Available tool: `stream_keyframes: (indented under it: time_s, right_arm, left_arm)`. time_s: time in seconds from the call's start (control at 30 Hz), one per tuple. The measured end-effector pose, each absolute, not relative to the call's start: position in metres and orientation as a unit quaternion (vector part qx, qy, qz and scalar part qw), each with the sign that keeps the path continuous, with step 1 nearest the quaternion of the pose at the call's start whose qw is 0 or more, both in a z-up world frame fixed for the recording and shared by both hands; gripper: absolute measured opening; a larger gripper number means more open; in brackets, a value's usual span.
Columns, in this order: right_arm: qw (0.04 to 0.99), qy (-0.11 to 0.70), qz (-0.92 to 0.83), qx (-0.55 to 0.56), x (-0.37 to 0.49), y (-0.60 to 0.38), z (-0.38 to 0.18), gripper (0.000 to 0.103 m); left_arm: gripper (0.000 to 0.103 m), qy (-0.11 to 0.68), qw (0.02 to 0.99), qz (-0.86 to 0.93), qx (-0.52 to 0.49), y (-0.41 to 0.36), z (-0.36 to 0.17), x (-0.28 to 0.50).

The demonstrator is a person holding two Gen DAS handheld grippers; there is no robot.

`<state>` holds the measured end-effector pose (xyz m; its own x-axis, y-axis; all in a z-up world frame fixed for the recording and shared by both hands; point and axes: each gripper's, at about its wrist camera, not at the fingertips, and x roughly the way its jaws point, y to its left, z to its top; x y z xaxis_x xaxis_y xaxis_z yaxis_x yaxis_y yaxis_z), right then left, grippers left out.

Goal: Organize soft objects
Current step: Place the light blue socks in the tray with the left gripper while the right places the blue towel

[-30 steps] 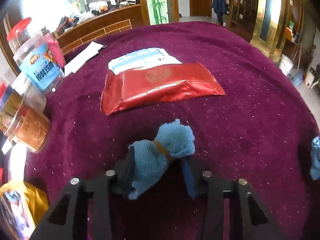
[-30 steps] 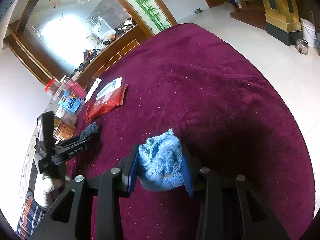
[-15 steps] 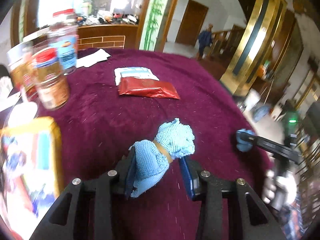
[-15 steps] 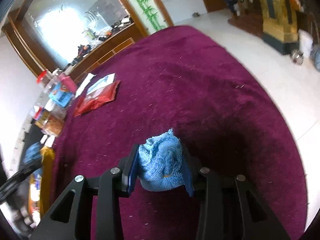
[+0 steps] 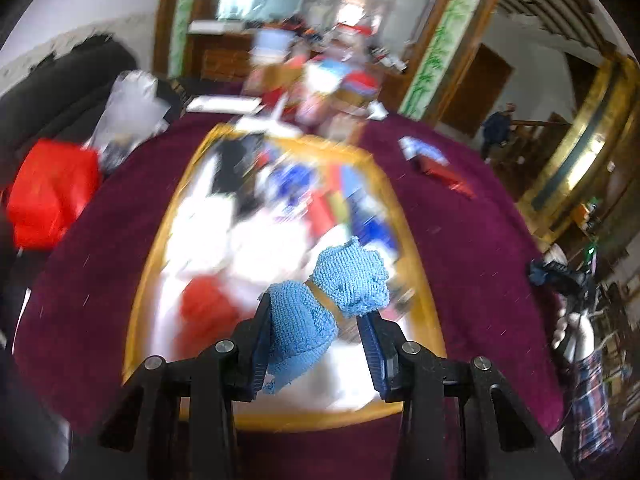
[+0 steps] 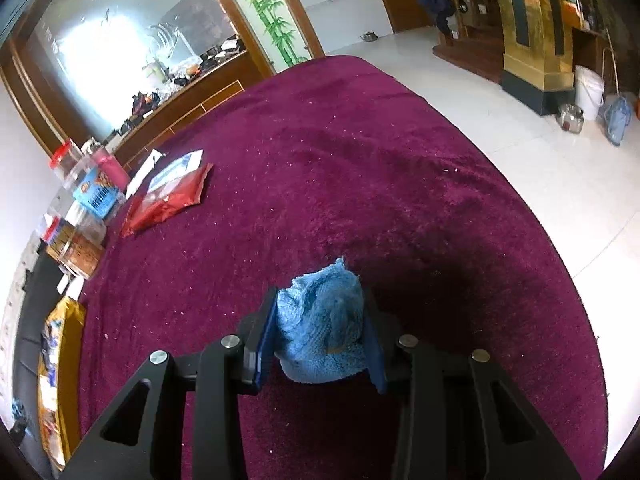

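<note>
Since half a second ago the left gripper (image 5: pixel 316 332) has swung from the open cloth to hang above a yellow-rimmed box (image 5: pixel 416 256), whose contents are motion-blurred beyond reading. Its jaws are partly closed, pinching a blue towel roll (image 5: pixel 332 300): looped terry, bound at the waist by a tan band, long axis running from lower left at the fingers to upper right, with the free end flaring past the right finger. The right gripper (image 6: pixel 320 344) holds as before, jaws squeezed on a second blue towel bundle (image 6: pixel 324 328), a rounded knitted lump with a pointed tuft aimed away from the camera, held above the tablecloth (image 6: pixel 360 184), a deep magenta pile flecked with lint. Far left on that cloth lie a glossy red foil packet (image 6: pixel 164 204), clear plastic jars (image 6: pixel 92 188) and the same box edge-on.
</note>
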<state>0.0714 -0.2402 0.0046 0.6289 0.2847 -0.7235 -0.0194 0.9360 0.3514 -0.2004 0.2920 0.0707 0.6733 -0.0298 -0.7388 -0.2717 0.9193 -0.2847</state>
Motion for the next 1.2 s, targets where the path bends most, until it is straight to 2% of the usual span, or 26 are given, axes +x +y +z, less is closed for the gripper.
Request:
stream_keyframes:
  time_s: [0.23, 0.37, 0.43, 0.53, 0.87, 1.2]
  right_arm:
    - [0.886, 0.425, 0.094, 0.158, 0.062, -0.233, 0.017, 0.037]
    - [0.885, 0.420, 0.121, 0.161, 0.047, -0.221, 0.034, 0.037]
    - [0.888, 0.415, 0.136, 0.145, 0.039, -0.208, 0.046, 0.037]
    - [0.889, 0.407, 0.168, 0.125, 0.026, -0.183, 0.066, 0.037]
    - [0.843, 0.434, 0.303, 0.098, 0.011, -0.055, 0.089, 0.037]
    - [0.769, 0.474, 0.427, 0.037, -0.021, 0.105, 0.084, 0.037]
  left_arm:
    - [0.046, 0.423, 0.884, 0.111, -0.167, 0.301, 0.042, -0.204]
    - [0.076, 0.455, 0.868, 0.134, -0.144, 0.303, 0.019, -0.189]
    - [0.077, 0.460, 0.868, 0.153, -0.111, 0.296, 0.013, -0.186]
    - [0.077, 0.449, 0.873, 0.142, -0.126, 0.298, 0.017, -0.190]
    - [0.081, 0.324, 0.911, 0.159, -0.197, 0.332, 0.066, -0.247]
    - [0.082, 0.323, 0.902, 0.142, -0.249, 0.353, 0.045, -0.262]
